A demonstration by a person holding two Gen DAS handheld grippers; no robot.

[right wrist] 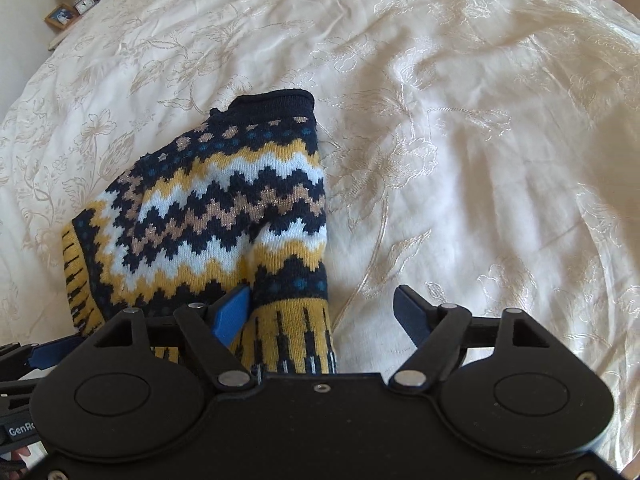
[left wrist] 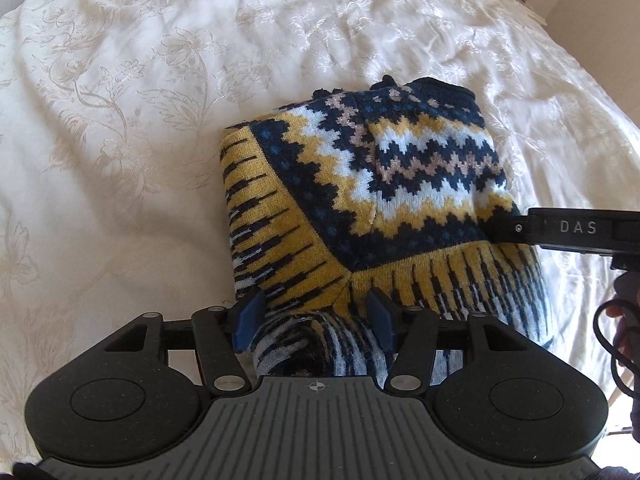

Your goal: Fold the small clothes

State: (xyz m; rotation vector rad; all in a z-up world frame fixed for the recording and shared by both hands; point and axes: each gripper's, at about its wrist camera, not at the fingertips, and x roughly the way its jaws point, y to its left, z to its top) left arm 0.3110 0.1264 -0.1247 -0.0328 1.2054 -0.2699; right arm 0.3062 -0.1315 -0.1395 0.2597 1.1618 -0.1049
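Observation:
A knitted sweater (left wrist: 360,184) with navy, yellow and white zigzags lies folded on the white bedspread (left wrist: 120,120). My left gripper (left wrist: 314,318) is at its near edge, with a thick bunch of the striped hem squeezed between the blue fingers (left wrist: 250,320). My right gripper (right wrist: 322,314) stands open at the sweater's (right wrist: 224,208) right near corner. Its left finger (right wrist: 232,316) touches the knit, and its right finger hangs over the bare bedspread (right wrist: 480,160). In the left wrist view the right gripper's body (left wrist: 568,232) reaches in over the sweater's right edge.
The floral-embroidered bedspread spreads wide on all sides of the sweater. A bedside table (right wrist: 72,4) with a lamp, a clock and a picture frame stands at the far left. A hand and a black cable (left wrist: 616,332) show at the right edge.

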